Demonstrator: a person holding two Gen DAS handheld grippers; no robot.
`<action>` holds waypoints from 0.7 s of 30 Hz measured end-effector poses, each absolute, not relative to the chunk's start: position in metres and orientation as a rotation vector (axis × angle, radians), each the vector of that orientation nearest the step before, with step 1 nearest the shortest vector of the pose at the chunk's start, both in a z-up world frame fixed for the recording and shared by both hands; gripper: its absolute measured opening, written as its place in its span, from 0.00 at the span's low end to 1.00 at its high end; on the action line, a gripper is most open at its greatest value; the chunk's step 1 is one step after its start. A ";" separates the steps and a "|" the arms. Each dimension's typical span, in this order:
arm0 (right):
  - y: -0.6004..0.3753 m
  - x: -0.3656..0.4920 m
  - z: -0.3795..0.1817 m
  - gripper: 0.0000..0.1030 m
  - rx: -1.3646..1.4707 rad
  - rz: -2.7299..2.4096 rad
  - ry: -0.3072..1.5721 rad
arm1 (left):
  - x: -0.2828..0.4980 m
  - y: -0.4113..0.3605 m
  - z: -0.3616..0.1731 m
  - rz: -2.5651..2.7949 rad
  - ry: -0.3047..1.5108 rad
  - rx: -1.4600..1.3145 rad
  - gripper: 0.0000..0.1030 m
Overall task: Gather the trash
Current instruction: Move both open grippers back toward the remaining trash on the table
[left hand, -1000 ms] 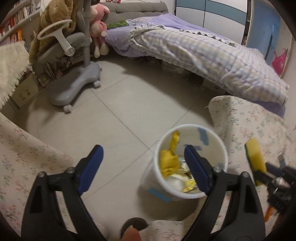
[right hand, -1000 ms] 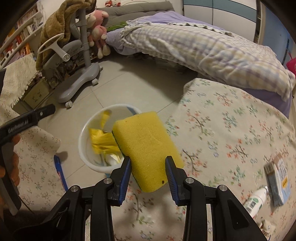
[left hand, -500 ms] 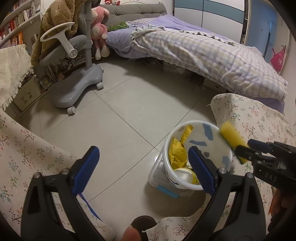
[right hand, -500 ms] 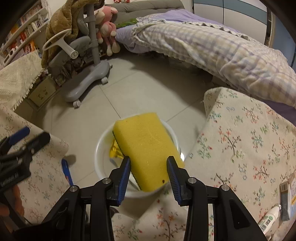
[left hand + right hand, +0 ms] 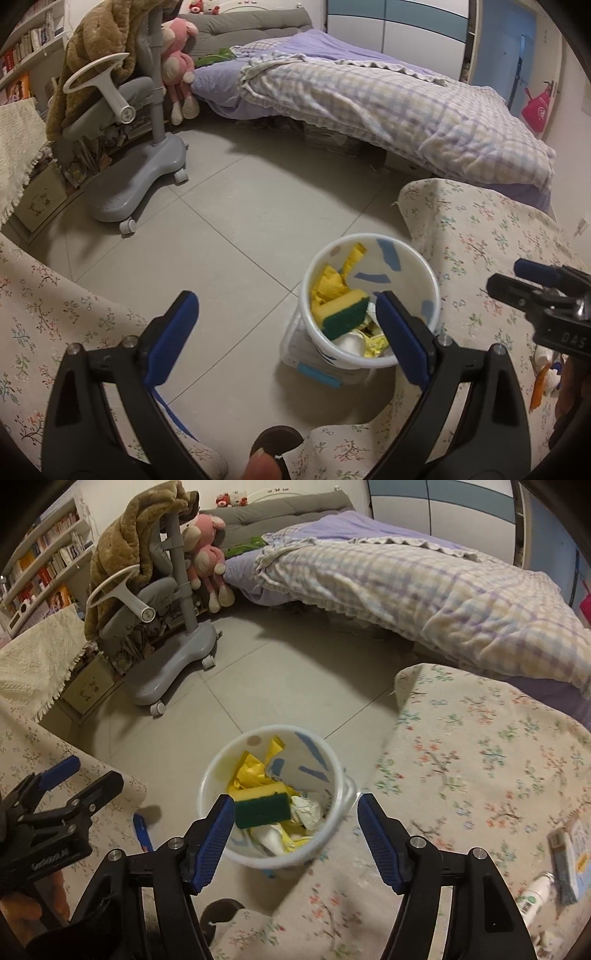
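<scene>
since both the right gripper (image 5: 295, 830) and the left gripper (image 5: 284, 332) gape empty, the sponge (image 5: 262, 806) lies in the bin (image 5: 334, 764), twelve o'clock of the right one, atop yellow wrappers (image 5: 251, 771).

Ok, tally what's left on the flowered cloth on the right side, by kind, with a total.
Boxes: 1
Bottles: 1
Total: 2 that can be made out on the cloth; the sponge lies in the bin.

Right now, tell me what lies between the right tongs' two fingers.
The white bin, holding the sponge atop yellow trash; the right tongs grip nothing, per the right wrist view.
</scene>
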State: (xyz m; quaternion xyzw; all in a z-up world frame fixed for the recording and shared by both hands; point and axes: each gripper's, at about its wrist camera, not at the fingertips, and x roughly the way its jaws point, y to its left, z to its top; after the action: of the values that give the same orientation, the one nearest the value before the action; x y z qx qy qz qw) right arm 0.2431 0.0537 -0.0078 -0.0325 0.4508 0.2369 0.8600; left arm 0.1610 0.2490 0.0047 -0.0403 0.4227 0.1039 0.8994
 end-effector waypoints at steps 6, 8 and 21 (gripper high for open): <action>0.000 0.220 0.004 0.72 -0.074 0.436 0.913 | 0.158 0.225 0.003 0.144 0.897 -0.081 0.94; -0.021 0.212 0.007 0.74 -0.055 0.410 0.908 | 0.158 0.214 0.003 0.112 0.910 -0.081 0.94; -0.171 0.179 -0.005 0.80 0.098 0.216 0.973 | 0.159 0.141 -0.009 -0.013 0.957 0.060 0.94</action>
State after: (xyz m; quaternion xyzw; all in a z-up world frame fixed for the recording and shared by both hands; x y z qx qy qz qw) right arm 0.1788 -0.1713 -0.0047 0.0469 0.4666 0.1034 0.8772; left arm 0.1595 0.1414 -0.0085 0.0289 0.4604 -0.0060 0.8872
